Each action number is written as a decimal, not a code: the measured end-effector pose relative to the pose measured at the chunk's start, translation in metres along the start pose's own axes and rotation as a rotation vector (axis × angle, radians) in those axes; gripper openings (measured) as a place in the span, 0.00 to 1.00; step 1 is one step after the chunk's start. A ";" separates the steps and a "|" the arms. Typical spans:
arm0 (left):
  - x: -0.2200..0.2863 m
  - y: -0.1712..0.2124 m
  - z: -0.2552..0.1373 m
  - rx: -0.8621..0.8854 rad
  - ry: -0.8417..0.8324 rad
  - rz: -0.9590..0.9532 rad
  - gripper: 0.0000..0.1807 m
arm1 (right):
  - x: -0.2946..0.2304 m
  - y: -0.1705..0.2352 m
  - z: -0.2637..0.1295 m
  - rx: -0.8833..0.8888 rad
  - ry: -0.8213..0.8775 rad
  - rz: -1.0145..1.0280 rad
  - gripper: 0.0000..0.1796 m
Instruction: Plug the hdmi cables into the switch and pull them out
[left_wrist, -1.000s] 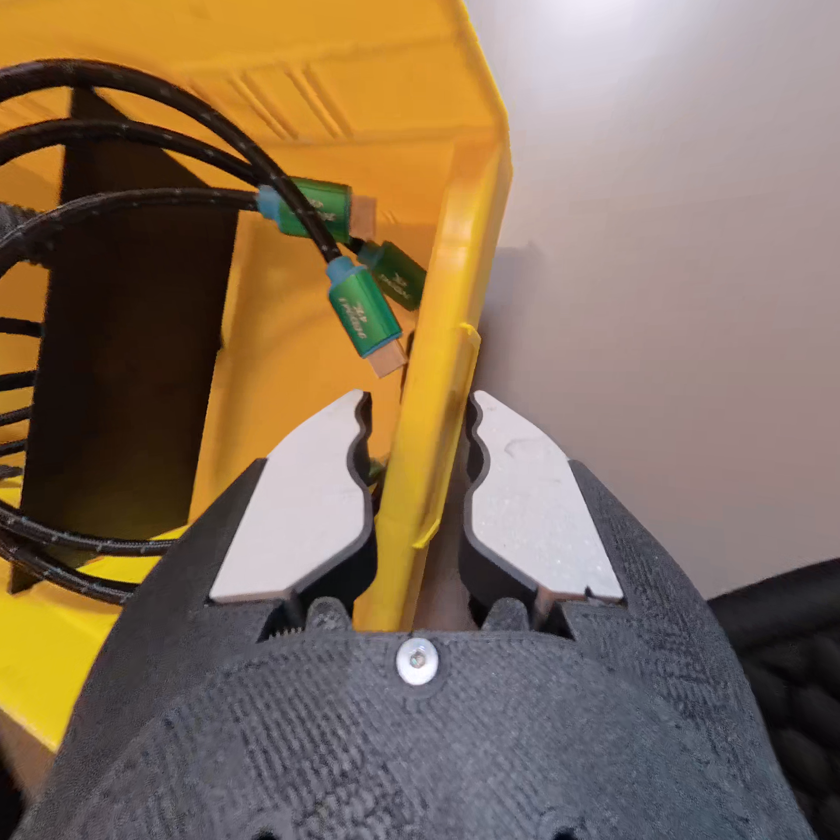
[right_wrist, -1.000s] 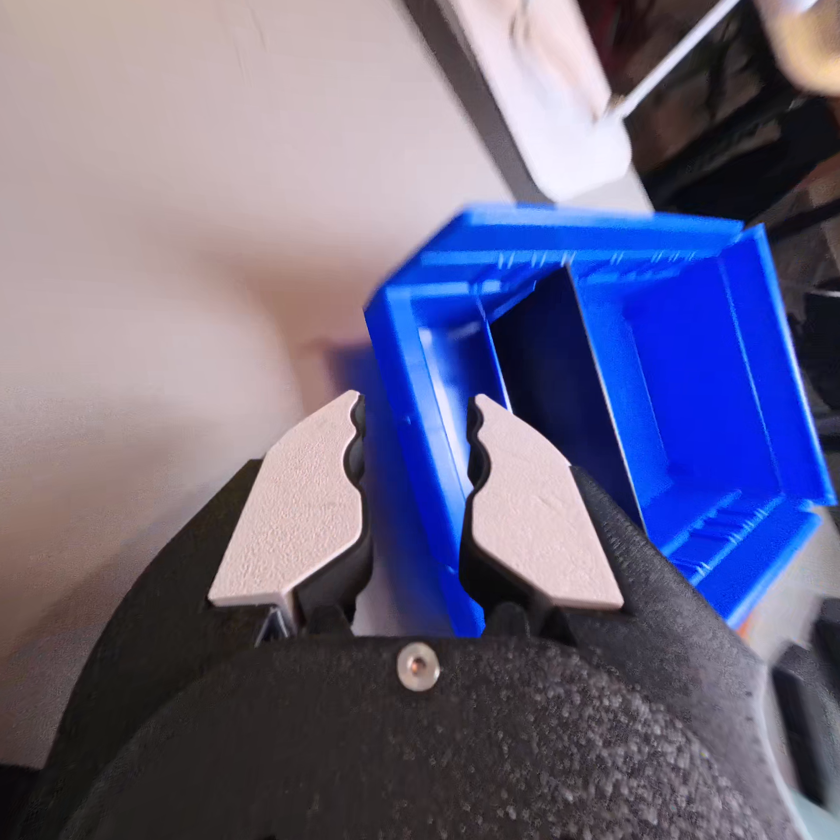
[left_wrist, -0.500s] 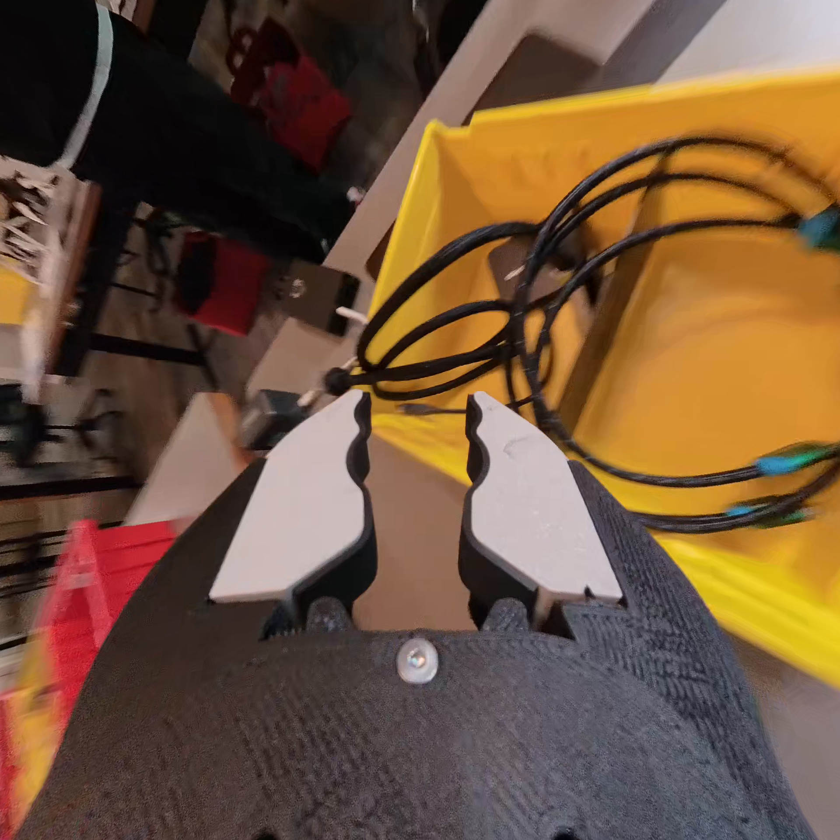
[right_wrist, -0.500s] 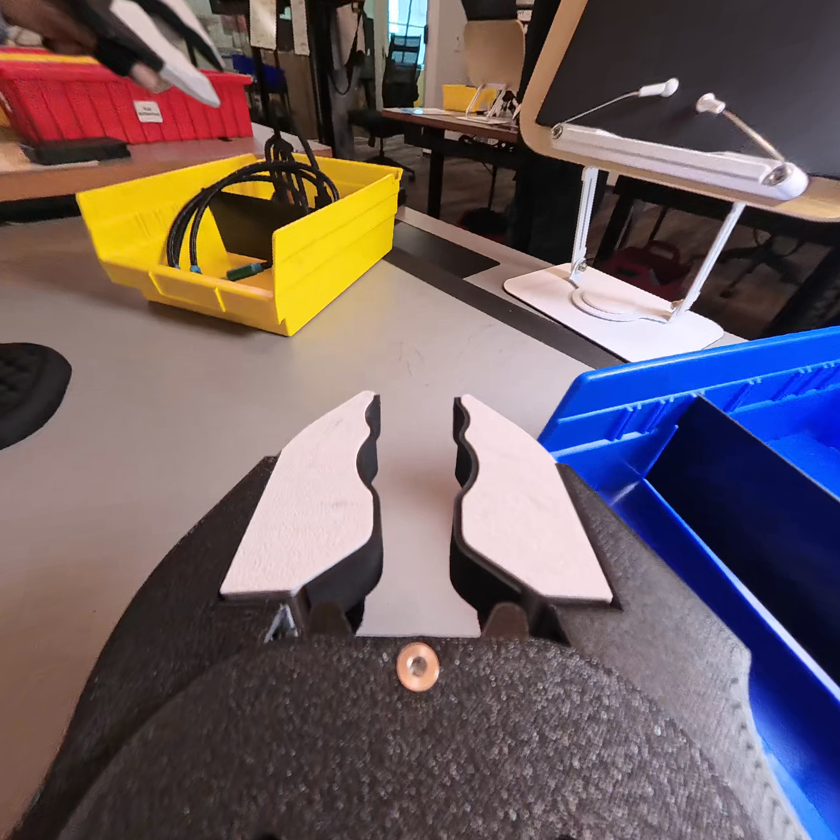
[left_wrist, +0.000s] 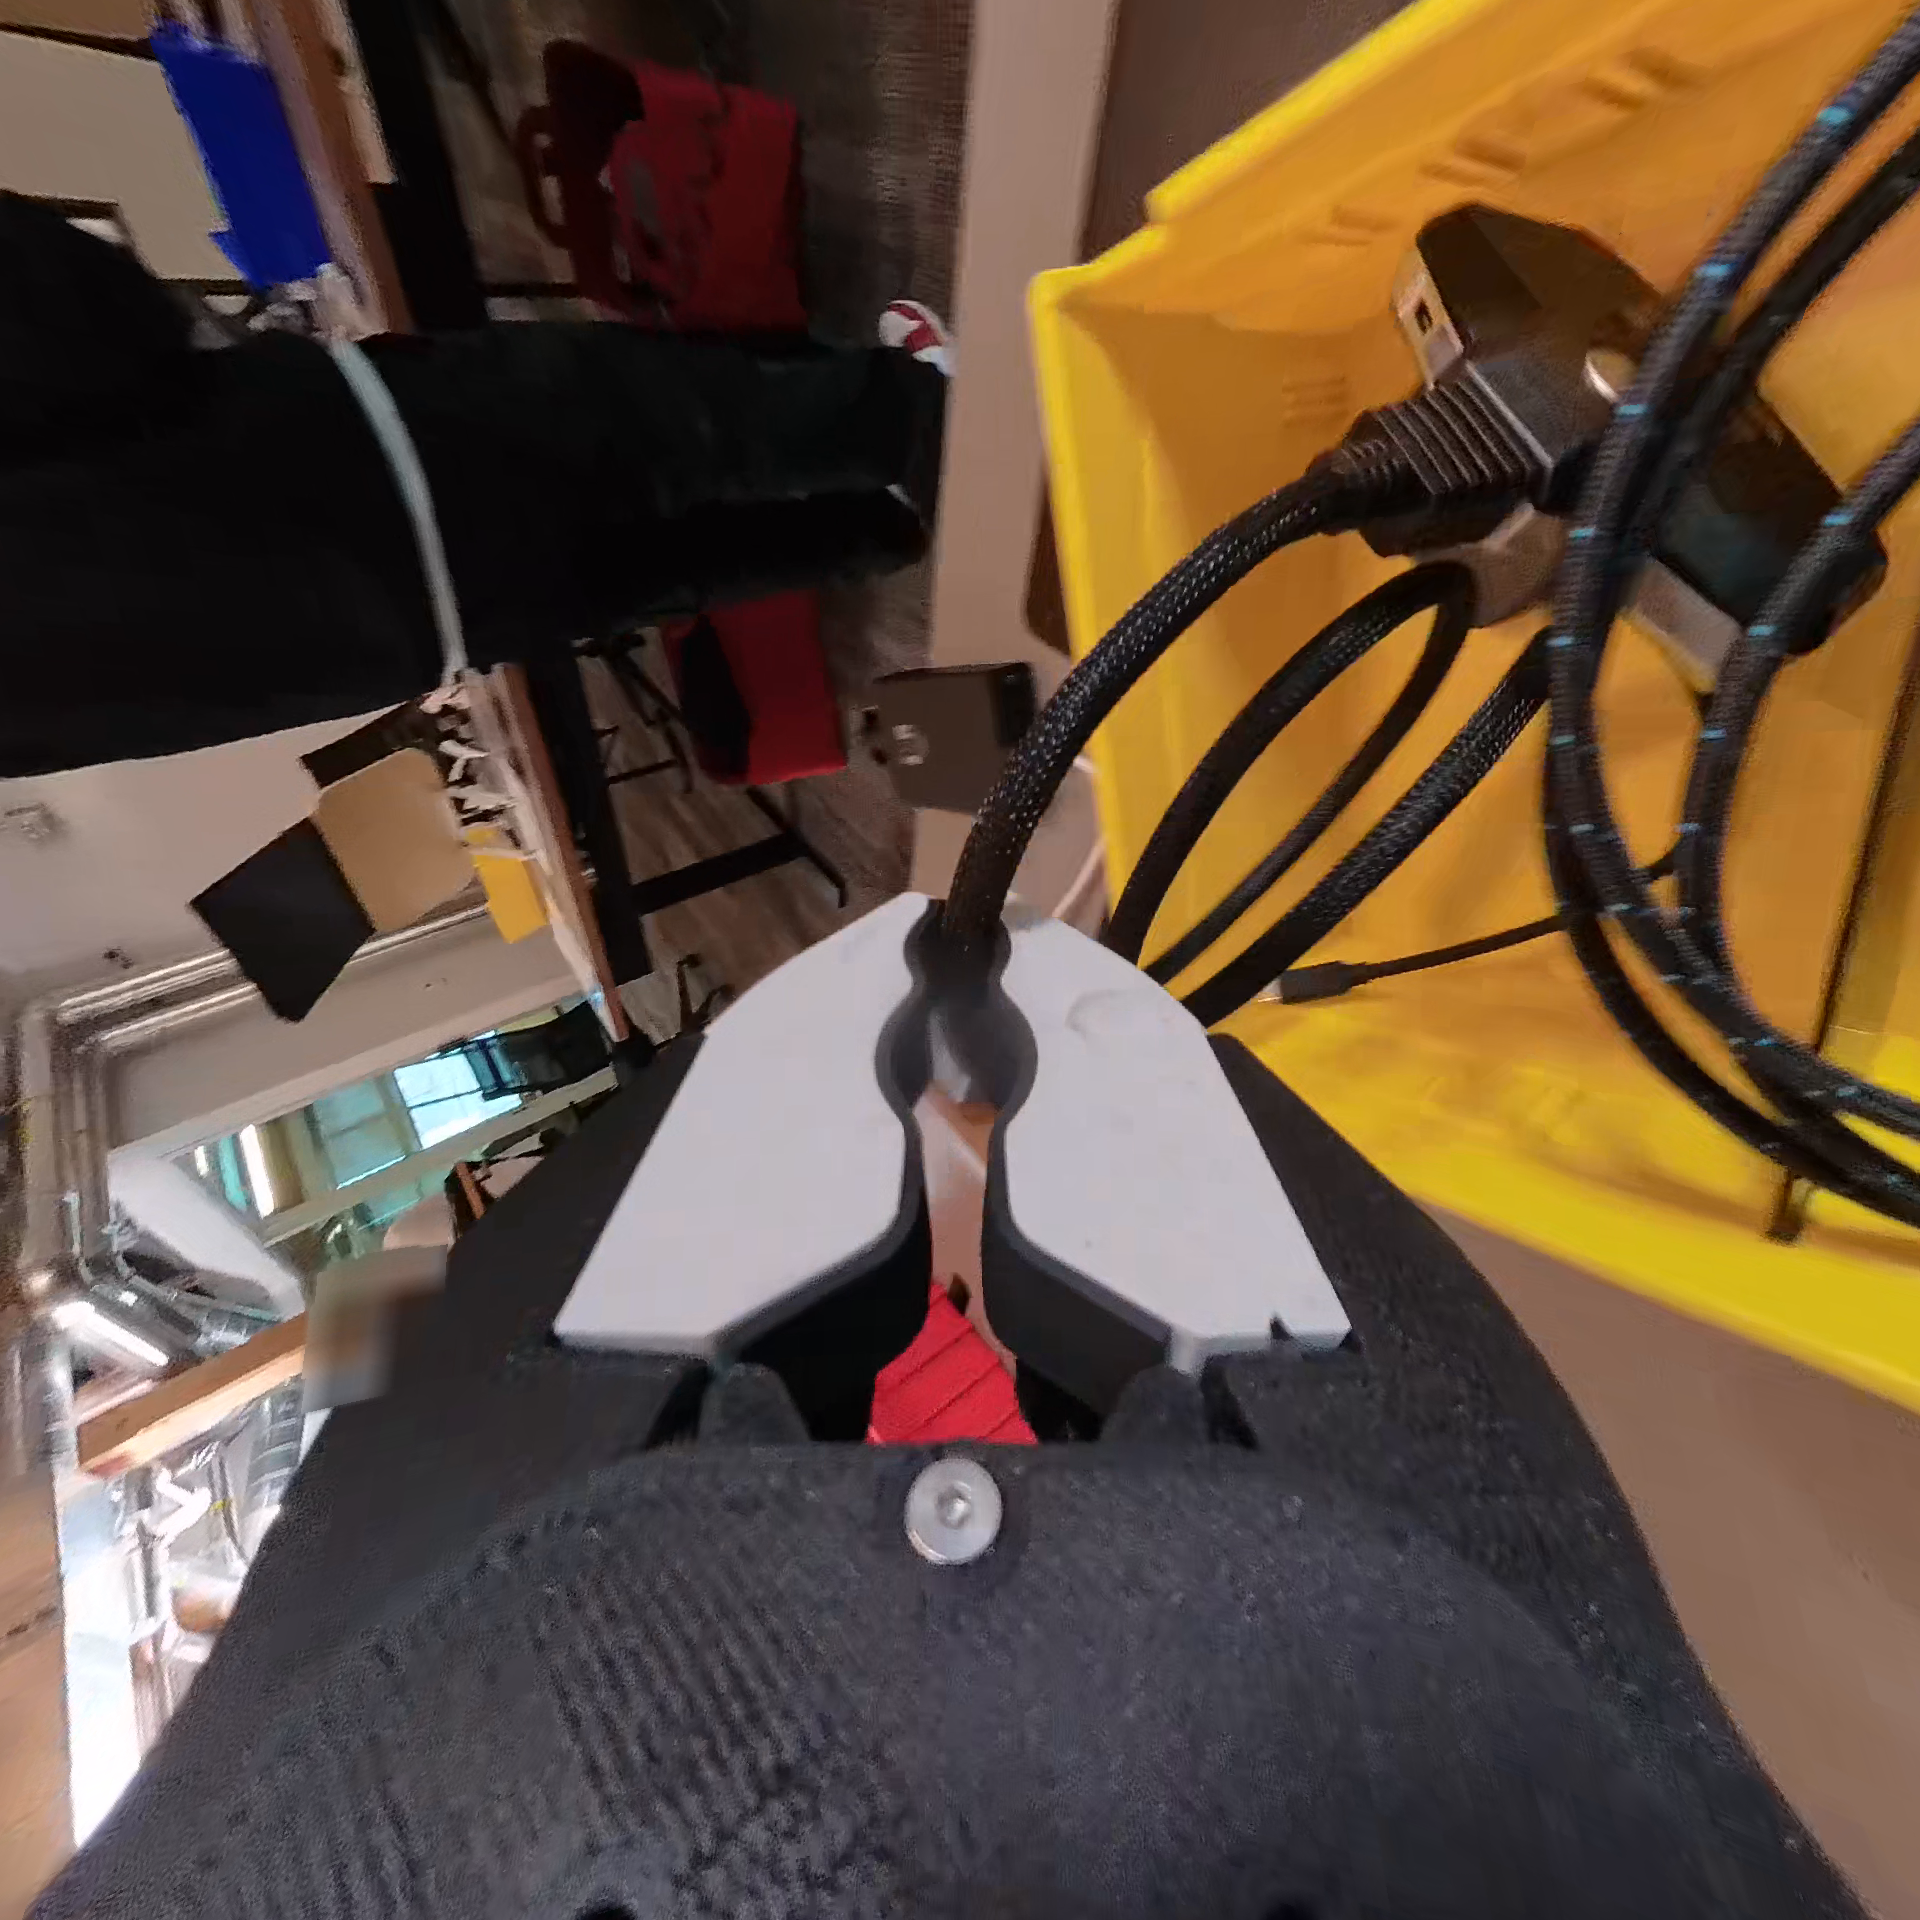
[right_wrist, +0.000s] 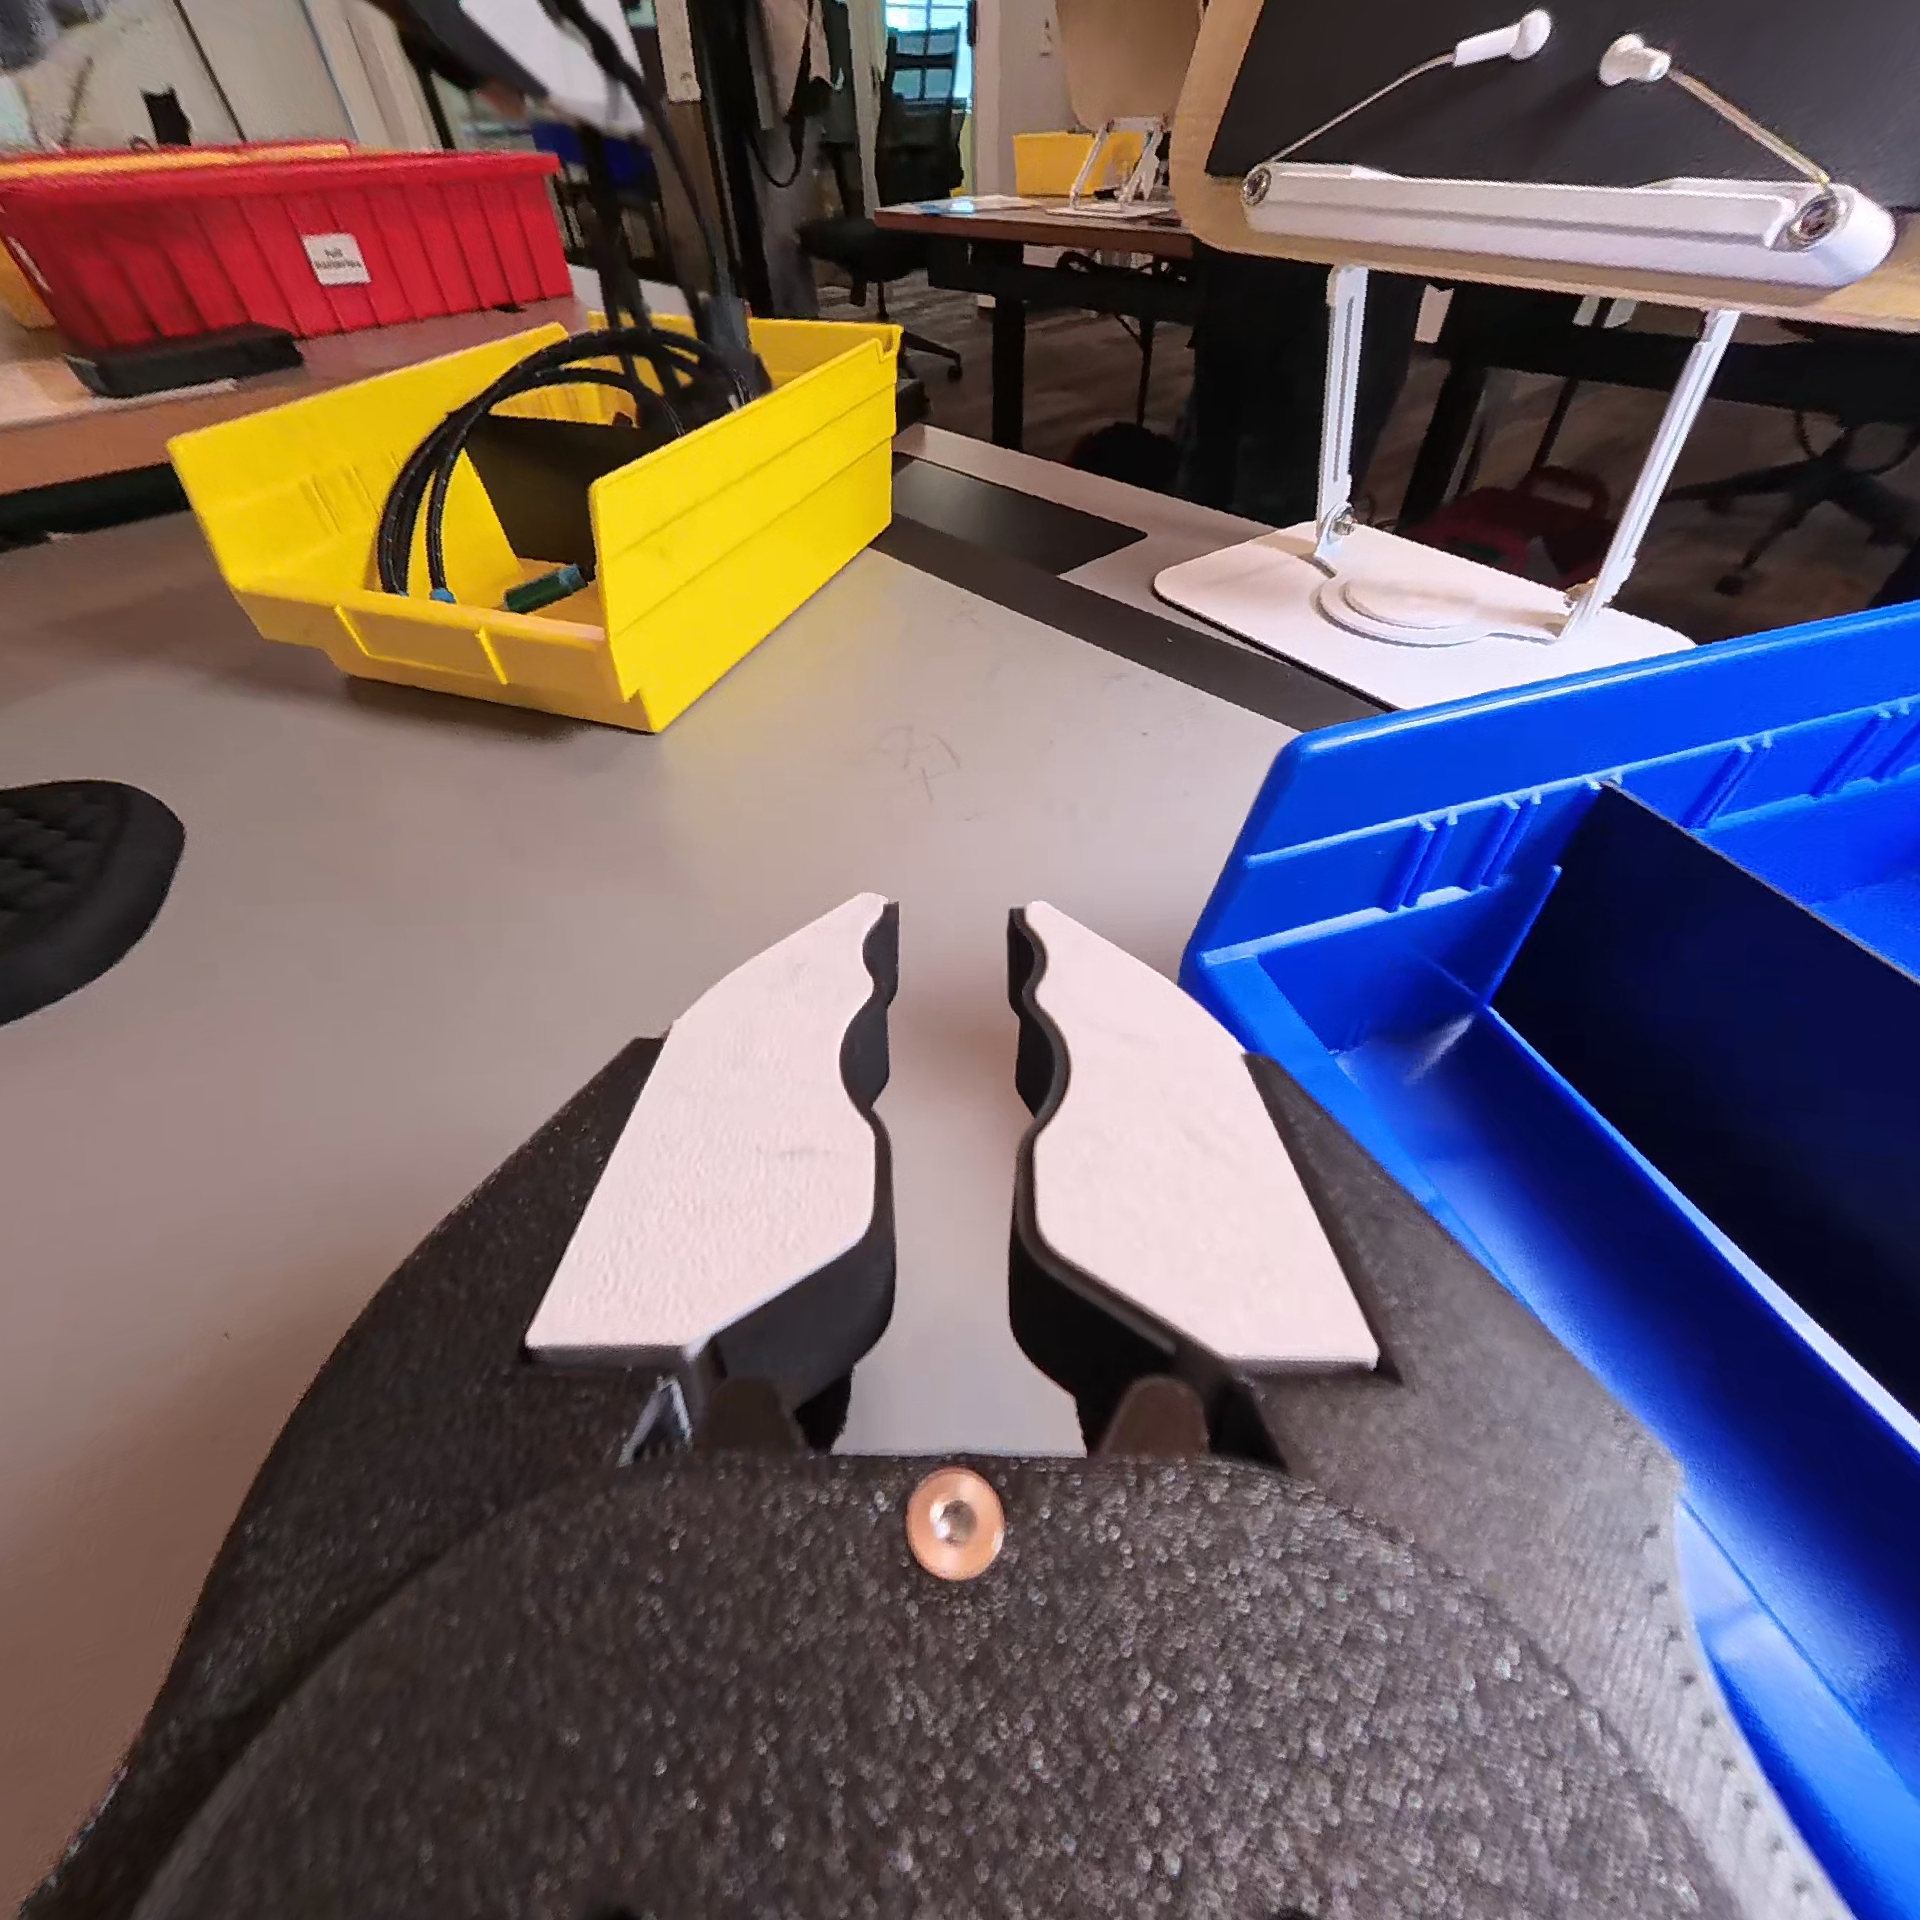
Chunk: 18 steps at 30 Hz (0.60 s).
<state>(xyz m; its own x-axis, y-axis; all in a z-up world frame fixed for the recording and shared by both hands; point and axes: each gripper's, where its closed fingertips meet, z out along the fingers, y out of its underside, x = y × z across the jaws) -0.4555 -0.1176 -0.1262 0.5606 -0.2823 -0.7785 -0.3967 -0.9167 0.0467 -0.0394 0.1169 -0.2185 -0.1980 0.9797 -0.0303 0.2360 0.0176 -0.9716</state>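
Note:
My left gripper (left_wrist: 956, 935) is shut on a thick black braided cable (left_wrist: 1049, 727). That cable runs up to a plug seated in the black switch box (left_wrist: 1507, 301), which hangs over the yellow bin (left_wrist: 1195, 416). Thinner black cables with blue flecks (left_wrist: 1590, 727) loop past the switch. In the right wrist view the yellow bin (right_wrist: 727, 540) stands far left on the grey table, holding cable loops (right_wrist: 416, 499) and a green plug (right_wrist: 540, 594). My right gripper (right_wrist: 951, 925) is open and empty, low over the table beside the blue bin (right_wrist: 1455, 831).
A red bin (right_wrist: 260, 239) sits on a table behind the yellow one. A white stand (right_wrist: 1403, 603) with a dark board is at the back right. A black pad (right_wrist: 62, 883) lies at the left edge. A black divider (right_wrist: 540, 488) stands inside the yellow bin.
My left gripper left the yellow bin's wall, swung to its far end and closed on the thick cable. My right gripper came off the blue bin's wall and now rests open beside it.

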 end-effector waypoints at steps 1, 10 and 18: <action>-0.013 0.001 -0.008 0.007 -0.021 -0.017 0.03 | 0.000 0.000 0.000 0.001 -0.004 0.003 0.10; -0.127 0.009 -0.110 0.046 -0.269 -0.118 0.03 | -0.004 -0.012 -0.009 0.052 -0.002 -0.013 0.10; -0.136 -0.060 -0.214 0.354 -0.303 -0.137 0.02 | -0.020 -0.046 -0.016 0.128 -0.053 -0.029 0.11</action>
<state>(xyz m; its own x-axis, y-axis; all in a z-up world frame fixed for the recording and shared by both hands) -0.3524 -0.0848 0.1108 0.4089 -0.0218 -0.9123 -0.5866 -0.7721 -0.2444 -0.0307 0.0998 -0.1698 -0.2542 0.9671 -0.0111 0.1067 0.0166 -0.9942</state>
